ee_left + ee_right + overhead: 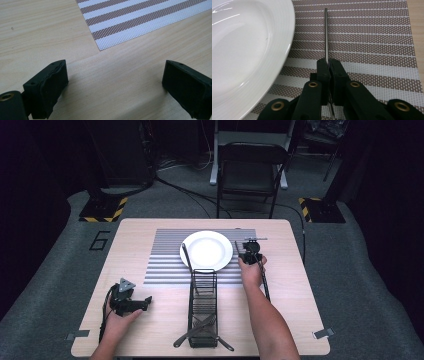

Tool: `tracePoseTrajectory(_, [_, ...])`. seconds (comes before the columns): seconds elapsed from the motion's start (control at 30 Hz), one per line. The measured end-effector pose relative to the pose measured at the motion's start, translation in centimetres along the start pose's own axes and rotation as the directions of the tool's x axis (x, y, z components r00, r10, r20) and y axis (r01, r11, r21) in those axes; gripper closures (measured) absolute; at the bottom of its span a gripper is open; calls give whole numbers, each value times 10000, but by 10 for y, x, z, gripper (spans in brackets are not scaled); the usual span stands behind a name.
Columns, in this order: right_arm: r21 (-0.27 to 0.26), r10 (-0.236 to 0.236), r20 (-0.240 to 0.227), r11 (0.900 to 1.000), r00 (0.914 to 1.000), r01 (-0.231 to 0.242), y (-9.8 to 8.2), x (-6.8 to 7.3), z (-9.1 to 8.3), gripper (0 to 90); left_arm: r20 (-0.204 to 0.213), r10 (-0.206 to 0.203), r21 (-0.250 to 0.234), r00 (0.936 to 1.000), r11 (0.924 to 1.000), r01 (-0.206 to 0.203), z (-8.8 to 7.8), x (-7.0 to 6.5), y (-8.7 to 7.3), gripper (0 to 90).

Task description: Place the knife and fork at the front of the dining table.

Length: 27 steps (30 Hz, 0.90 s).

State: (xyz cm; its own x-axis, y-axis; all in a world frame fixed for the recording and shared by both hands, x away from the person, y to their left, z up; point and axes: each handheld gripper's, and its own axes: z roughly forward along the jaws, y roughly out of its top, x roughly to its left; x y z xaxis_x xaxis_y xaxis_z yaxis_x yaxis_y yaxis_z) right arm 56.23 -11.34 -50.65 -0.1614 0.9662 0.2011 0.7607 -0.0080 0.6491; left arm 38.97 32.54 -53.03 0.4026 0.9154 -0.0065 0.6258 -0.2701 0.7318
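Right tool (328,65) clenched on thin knife (326,32), edge-up beside plate (249,50) (setting place on mat (367,37)). Left tool (115,82) released, parked on table (37,30).

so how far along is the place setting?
Done: plate sits on the striped mat, with one utensil resting against its left edge. In hand: the right gripper is shut on a thin metal utensil, held over the mat right of the plate. Left: utensils remain in the wire caddy. The left gripper idles open over bare table.
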Motion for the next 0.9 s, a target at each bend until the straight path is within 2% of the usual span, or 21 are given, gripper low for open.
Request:
tracePoseTrajectory(0.47, [57,-107,-56,9999,9999,107,1,-2,0,838,3,7,0,10000,10000,-7,0,0,0,62])
tracePoseTrajectory(0.57, [89,-6,-80,10000,10000,7,0,-3,0,830,-7,-13,2,10000,10000,13,0,0,0,62])
tracePoseTrajectory(0.7, [99,96,-9,9999,10000,-96,0,-5,0,828,-6,-13,1,10000,10000,13,0,0,0,62])
tracePoseTrajectory(0.77, [77,-46,130,10000,9999,45,0,-8,0,825,-5,-8,-2,10000,10000,8,0,0,0,62])
tracePoseTrajectory(0.87, [90,201,44,9998,9998,-202,0,-12,-1,819,-5,-1,1,10000,10000,1,0,0,0,62])
tracePoseTrajectory(0.9, [79,121,52,9999,9999,-122,0,-13,-2,818,5,8,4,10000,10000,-8,0,0,0,62])
